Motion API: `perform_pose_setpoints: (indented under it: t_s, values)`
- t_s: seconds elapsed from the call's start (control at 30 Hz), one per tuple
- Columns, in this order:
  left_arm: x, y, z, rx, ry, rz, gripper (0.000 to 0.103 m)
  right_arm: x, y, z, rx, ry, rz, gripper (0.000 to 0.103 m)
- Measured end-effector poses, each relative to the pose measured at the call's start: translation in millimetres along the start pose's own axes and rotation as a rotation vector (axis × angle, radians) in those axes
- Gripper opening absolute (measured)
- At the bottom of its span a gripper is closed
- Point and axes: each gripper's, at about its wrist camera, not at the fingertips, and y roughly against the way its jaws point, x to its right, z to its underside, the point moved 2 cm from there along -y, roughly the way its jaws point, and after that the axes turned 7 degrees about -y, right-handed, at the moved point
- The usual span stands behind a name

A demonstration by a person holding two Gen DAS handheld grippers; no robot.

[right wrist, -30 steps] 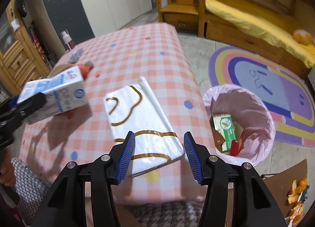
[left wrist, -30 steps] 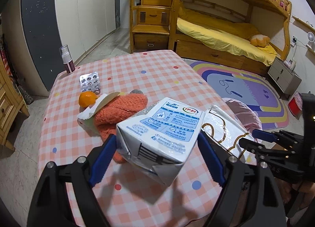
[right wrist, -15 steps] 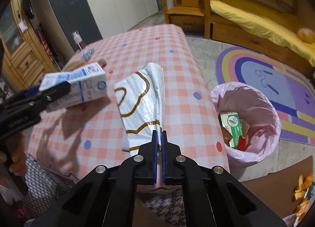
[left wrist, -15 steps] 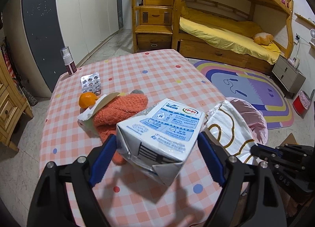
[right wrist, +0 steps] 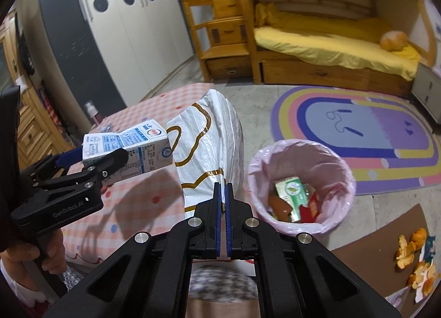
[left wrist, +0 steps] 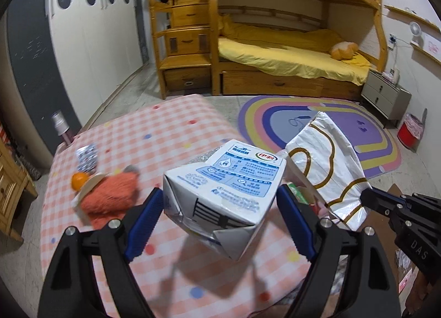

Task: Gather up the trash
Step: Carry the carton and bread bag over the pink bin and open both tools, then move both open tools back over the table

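Observation:
My left gripper (left wrist: 220,218) is shut on a white and blue milk carton (left wrist: 226,188) and holds it above the table's front edge; the carton also shows in the right wrist view (right wrist: 129,150). My right gripper (right wrist: 223,202) is shut on the edge of a white snack bag with gold lines (right wrist: 209,147), lifted off the table; the bag also shows in the left wrist view (left wrist: 328,163). A pink-lined trash bin (right wrist: 300,188) stands on the floor to the right of the bag, with a green box and wrappers inside.
The checked pink table (left wrist: 154,136) carries an orange knitted item (left wrist: 110,194), an orange (left wrist: 80,180), a pill blister (left wrist: 86,156) and a spray bottle (left wrist: 62,127). Orange peels (right wrist: 413,257) lie on cardboard on the floor. A rainbow rug (right wrist: 358,130) and bunk bed lie beyond.
My right gripper closed on the snack bag and lifted it off the table toward the bin. My left gripper rose and moved right with the carton.

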Motion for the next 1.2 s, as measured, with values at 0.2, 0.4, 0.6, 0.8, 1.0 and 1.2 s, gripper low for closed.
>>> perform_pose_setpoints:
  t_s: [0.2, 0.4, 0.6, 0.8, 1.0, 1.2]
  values:
    - [49, -26, -26, -0.01, -0.054, 0.06, 0.081, 53, -1, -5, 0.009, -0.096, 0.068, 0.002]
    - [85, -64, -46, -0.04, -0.081, 0.115, 0.081, 101, -13, -10, 0.006, -0.195, 0.122, 0.002]
    - [105, -105, -64, -0.071, -0.076, 0.142, 0.081, 132, -46, -22, -0.022, -0.276, 0.129, 0.002]
    - [110, -130, -78, -0.075, -0.053, 0.148, 0.082, 146, -81, -30, -0.05, -0.301, 0.141, 0.009]
    - [101, -137, -78, -0.089, -0.039, 0.11, 0.092, 155, -82, -26, -0.053, -0.337, 0.155, 0.03]
    - [81, -118, -74, -0.083, -0.012, 0.09, 0.092, 133, -46, -26, -0.01, -0.294, 0.141, 0.03]
